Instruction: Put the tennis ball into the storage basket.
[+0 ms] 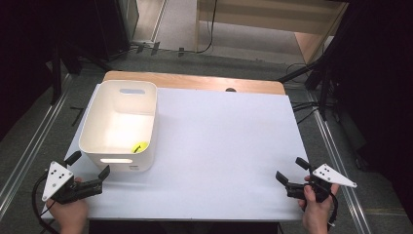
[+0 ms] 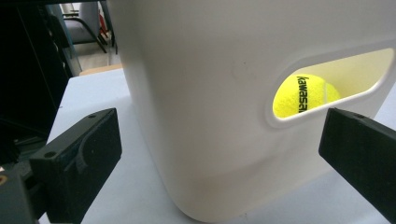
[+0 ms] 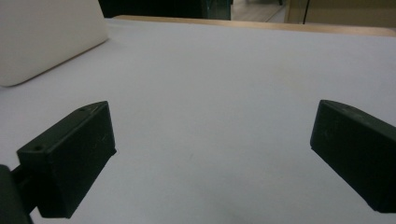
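A lab-style recording space: a white-topped table (image 1: 234,146) is standing between dark stands (image 1: 324,83) and floor rails (image 1: 29,146), with cables (image 1: 212,29) trailing across the floor.

A white bin (image 1: 100,124) is standing on the left part of the white table (image 1: 224,146), its far end close to the table's wooden far edge (image 1: 195,81). A yellow ball (image 1: 140,146) is lying inside the bin, at its near right corner. At the near left, a hand (image 1: 68,212) is holding the left gripper (image 1: 88,164), whose jaws are spread apart and pointing toward the bin's near left corner, just beside it without clearly touching. At the near right, another hand (image 1: 316,209) is gripping the right gripper (image 1: 291,169), its jaws likewise gaping, hovering over bare table well apart from the bin. A grey three-cornered plate is sitting on top of each gripper.
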Demonstrator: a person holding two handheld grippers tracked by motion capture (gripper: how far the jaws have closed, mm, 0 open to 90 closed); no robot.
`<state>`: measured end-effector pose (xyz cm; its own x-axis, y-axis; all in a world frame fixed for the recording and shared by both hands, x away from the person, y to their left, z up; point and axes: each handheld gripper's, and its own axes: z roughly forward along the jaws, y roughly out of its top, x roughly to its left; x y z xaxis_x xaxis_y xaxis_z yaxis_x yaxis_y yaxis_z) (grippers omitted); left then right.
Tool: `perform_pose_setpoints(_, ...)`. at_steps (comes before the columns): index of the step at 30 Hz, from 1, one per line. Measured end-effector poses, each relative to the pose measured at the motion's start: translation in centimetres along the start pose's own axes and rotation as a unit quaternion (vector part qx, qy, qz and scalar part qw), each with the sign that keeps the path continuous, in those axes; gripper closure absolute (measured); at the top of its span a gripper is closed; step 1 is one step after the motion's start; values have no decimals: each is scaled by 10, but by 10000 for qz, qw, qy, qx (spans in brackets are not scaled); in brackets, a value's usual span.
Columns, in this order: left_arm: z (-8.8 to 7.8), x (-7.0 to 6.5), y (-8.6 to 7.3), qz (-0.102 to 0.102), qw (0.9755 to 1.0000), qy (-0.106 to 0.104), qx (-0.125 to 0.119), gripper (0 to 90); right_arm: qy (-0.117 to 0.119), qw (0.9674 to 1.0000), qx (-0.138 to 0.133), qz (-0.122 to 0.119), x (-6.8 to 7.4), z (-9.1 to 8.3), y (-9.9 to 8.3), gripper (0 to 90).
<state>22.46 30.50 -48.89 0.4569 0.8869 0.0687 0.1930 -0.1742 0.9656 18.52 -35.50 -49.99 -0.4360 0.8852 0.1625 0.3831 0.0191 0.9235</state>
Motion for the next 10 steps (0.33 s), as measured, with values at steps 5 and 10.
perform_pose_setpoints(5, 0, 1, 0, -15, 10000, -24, -8, 0, -36, 9999, -121, 79, -2, -3, -3, 0)
perform_pose_setpoints(10, 0, 1, 0, -22, 10000, -26, -15, 0, -43, 10000, 4, 50, -1, 0, -4, 0)
